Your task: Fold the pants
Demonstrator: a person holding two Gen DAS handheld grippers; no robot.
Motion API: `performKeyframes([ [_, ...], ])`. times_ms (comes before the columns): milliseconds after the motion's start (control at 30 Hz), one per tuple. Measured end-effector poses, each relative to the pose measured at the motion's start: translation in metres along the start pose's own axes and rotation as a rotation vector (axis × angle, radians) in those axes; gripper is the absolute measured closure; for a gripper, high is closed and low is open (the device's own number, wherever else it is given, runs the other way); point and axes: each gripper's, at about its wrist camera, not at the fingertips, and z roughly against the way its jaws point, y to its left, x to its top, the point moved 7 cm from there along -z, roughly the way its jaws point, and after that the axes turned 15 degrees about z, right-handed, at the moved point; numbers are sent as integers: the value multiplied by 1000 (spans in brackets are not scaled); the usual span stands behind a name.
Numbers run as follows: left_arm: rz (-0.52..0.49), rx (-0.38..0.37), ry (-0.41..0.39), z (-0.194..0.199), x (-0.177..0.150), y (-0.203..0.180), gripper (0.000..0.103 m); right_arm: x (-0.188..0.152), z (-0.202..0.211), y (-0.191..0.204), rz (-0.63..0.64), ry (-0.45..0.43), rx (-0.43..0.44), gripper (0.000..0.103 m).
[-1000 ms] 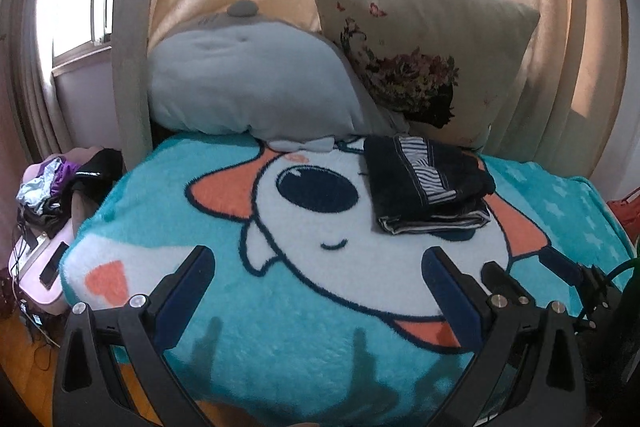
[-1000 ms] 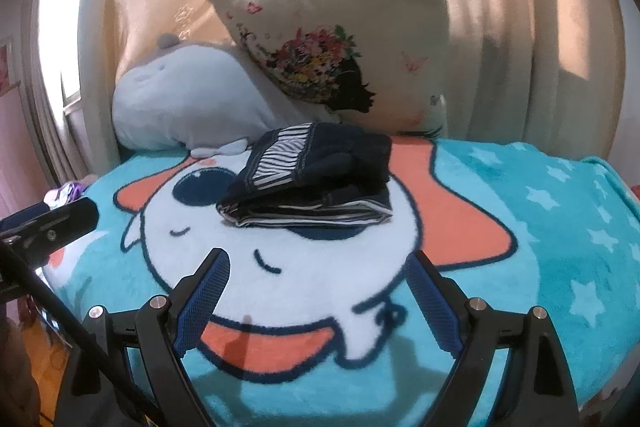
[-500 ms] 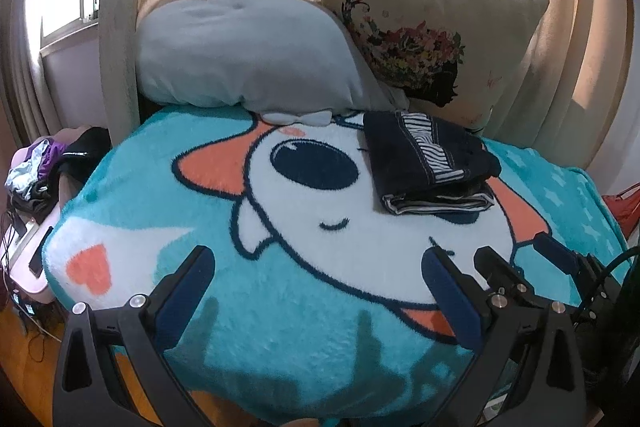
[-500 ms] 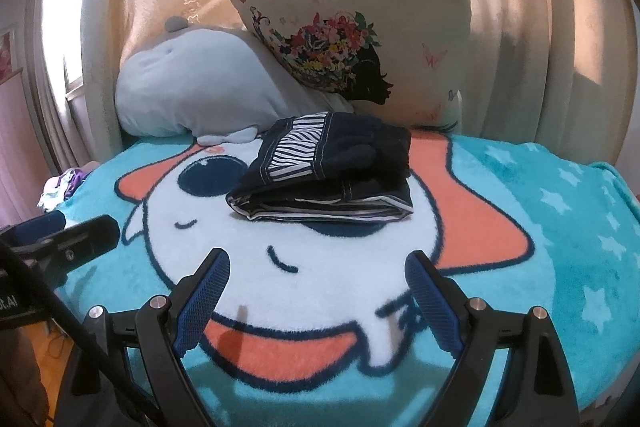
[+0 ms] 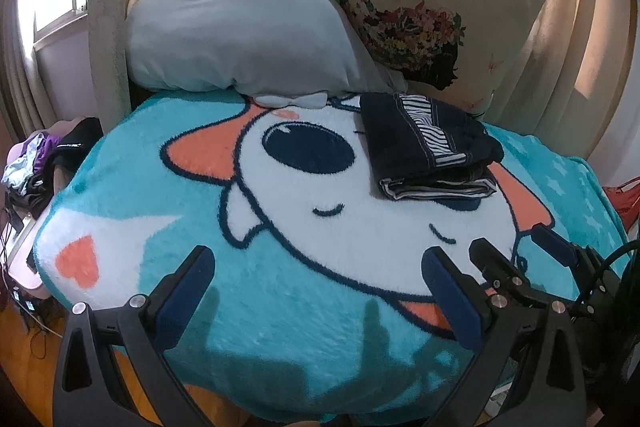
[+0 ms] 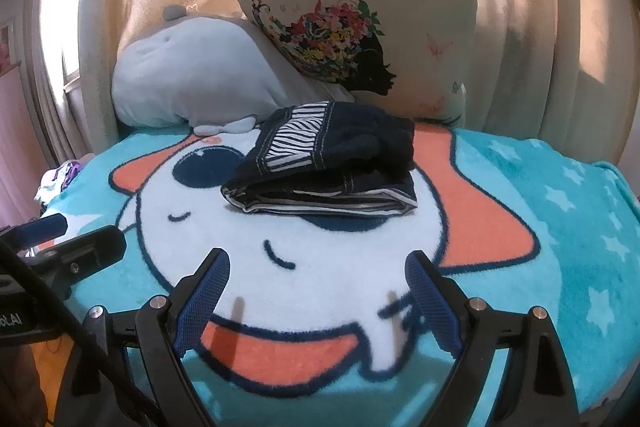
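Both claws, left and right, hang spread and empty over the bed's near edge; the pants lie folded toward the far edge, so we leave them square.

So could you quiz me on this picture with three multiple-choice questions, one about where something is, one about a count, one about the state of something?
1. Where do the folded pants lie?
A. on the blanket, in front of the pillows
B. on the floor
C. on top of the floral pillow

2. How many pillows lean behind the pants?
A. one
B. two
C. four

3. How are the two grippers?
A. both open, holding nothing
B. both shut on the pants
C. one open, one shut

Answers: 1 A, the pants rest on the cartoon blanket. 2 B, a grey pillow and a floral pillow. 3 A, the left gripper and right gripper have spread, empty fingers.
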Motion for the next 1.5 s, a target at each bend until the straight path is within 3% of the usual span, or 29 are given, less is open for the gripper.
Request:
performKeyframes([
  [133,2,-38,5,-2,17,-4,0,6,1,-18,-11,-5,7,10],
  [233,43,-142,43,-14,41,-12,0,18,-1,-46,-44,3,21,9],
  [367,53,-229,188,-52,63,-32,0,31,-29,-96,-168,52,117,9],
  [500,55,-214,230,-99,82,-48,0,42,-60,-122,-240,36,221,10],
  [700,104,-286,384,-170,85,-70,1,48,-132,-130,-389,109,449,27],
  [767,107,-312,374,-178,87,-77,2,47,-153,-130,-435,130,485,30],
  [800,99,-344,386,-179,86,-83,13,48,-156,-130,-449,122,503,33],
  [833,101,-384,419,-179,83,-89,38,51,-159,-129,-468,107,537,46],
  [867,103,-409,441,-179,80,-93,48,54,-162,-127,-498,96,595,54],
  [933,88,-400,419,-175,81,-98,54,56,-162,-125,-529,82,636,62],
  [1100,73,-409,374,-163,99,-112,57,72,-147,-128,-527,22,660,66],
  [1200,63,-374,351,-170,109,-117,57,84,-142,-132,-511,-8,640,67],
  [1267,56,-329,342,-178,109,-116,54,87,-147,-135,-514,-4,630,67],
  [1300,49,-292,340,-185,107,-114,46,85,-149,-137,-514,5,620,67],
  [1333,49,-268,340,-190,106,-112,38,82,-157,-137,-506,29,590,63],
  [1400,69,-263,355,-193,103,-109,36,73,-168,-139,-491,71,515,53],
  [1433,78,-273,359,-189,104,-108,36,68,-171,-141,-489,91,479,42],
  [1500,75,-281,329,-173,109,-102,36,68,-164,-142,-490,75,466,41],
])
